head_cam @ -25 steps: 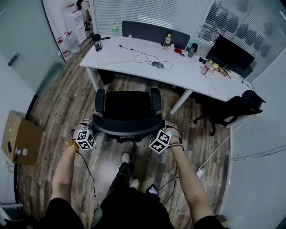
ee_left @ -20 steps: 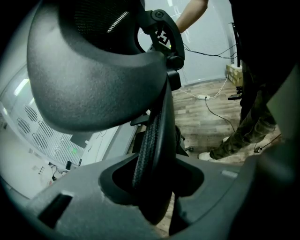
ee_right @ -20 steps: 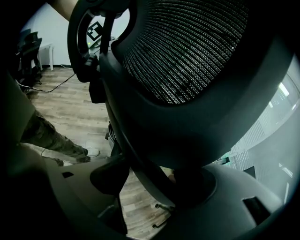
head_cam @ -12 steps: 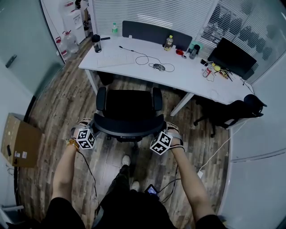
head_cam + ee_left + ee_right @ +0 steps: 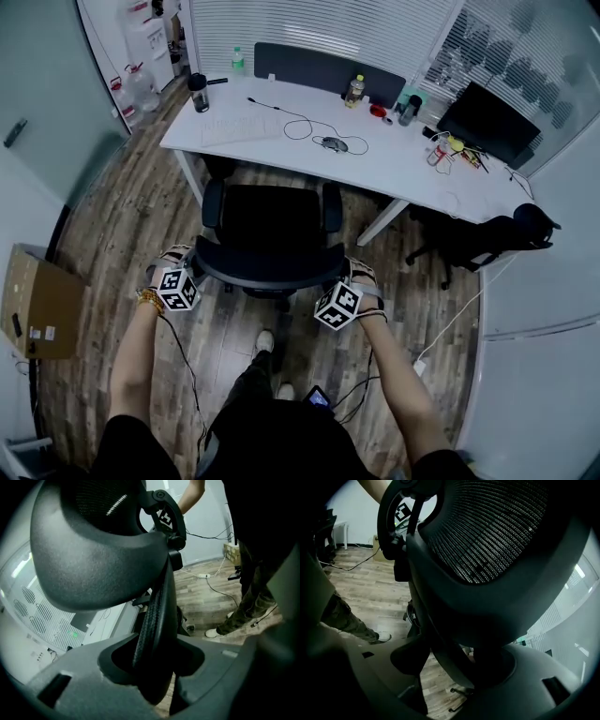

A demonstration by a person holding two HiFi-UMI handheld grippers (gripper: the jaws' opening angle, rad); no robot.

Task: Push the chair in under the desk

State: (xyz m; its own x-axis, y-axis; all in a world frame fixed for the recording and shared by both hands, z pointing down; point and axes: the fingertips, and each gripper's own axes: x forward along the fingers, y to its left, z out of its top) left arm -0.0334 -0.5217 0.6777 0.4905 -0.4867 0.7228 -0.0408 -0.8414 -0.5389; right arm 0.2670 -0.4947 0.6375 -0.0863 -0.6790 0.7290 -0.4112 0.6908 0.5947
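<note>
Wood-plank office floor, with a white desk along the far side. A black chair stands just short of it. Its seat faces the open space under the desk, which lies straight ahead of both tongs. The left gripper and right gripper each clamp one end of the curved backrest, level with each other. The left jaws have just eased slightly wider, with the rim between them. The backrest is coarse mesh in a smooth, hard frame.
</note>
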